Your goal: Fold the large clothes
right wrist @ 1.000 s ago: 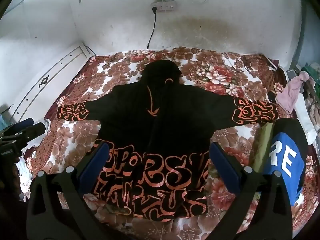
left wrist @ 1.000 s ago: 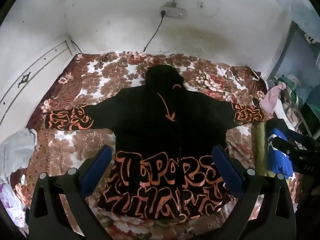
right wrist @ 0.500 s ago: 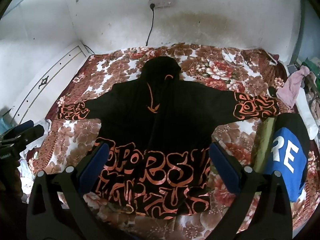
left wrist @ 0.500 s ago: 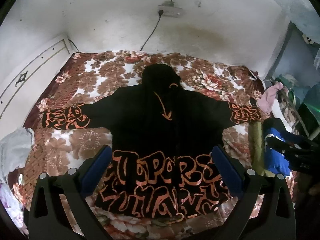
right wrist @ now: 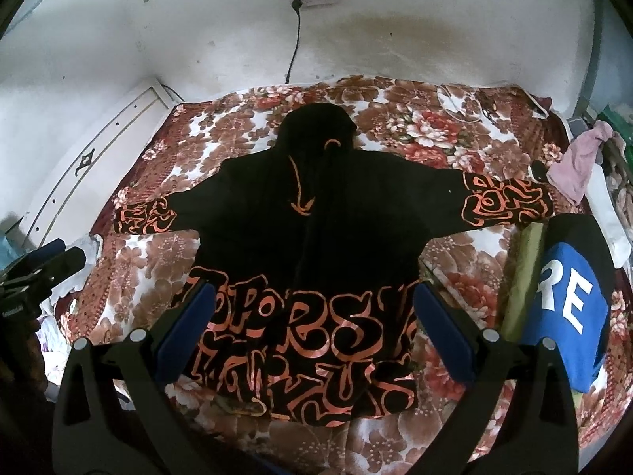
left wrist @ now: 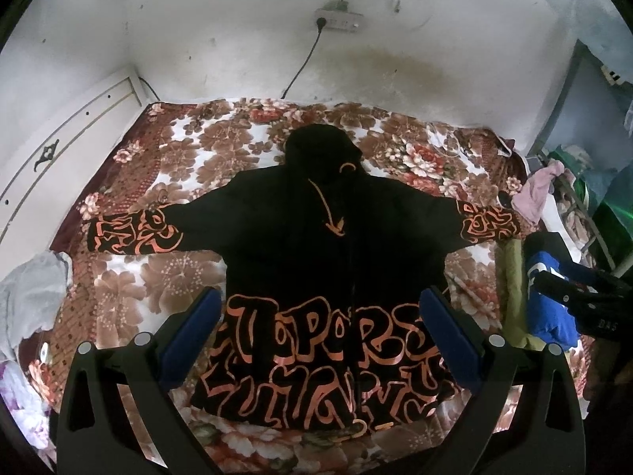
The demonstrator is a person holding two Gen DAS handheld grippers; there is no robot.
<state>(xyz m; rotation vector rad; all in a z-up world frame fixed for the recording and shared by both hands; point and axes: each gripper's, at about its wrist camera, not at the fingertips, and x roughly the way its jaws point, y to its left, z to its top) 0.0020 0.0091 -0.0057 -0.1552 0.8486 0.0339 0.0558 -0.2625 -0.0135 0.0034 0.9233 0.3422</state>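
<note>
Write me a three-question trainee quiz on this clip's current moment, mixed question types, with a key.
1. True or false: the hoodie lies spread flat on the bed with both sleeves stretched out.
2. Multiple choice: the left tool and right tool are A) both shut on the hem, B) both open and holding nothing, C) one open, one shut on a sleeve.
3. Fill in: the folded blue garment lies beside the hoodie's ____ sleeve as the views show it (left or right of the picture).

Key: 1 true; 2 B; 3 right.
</note>
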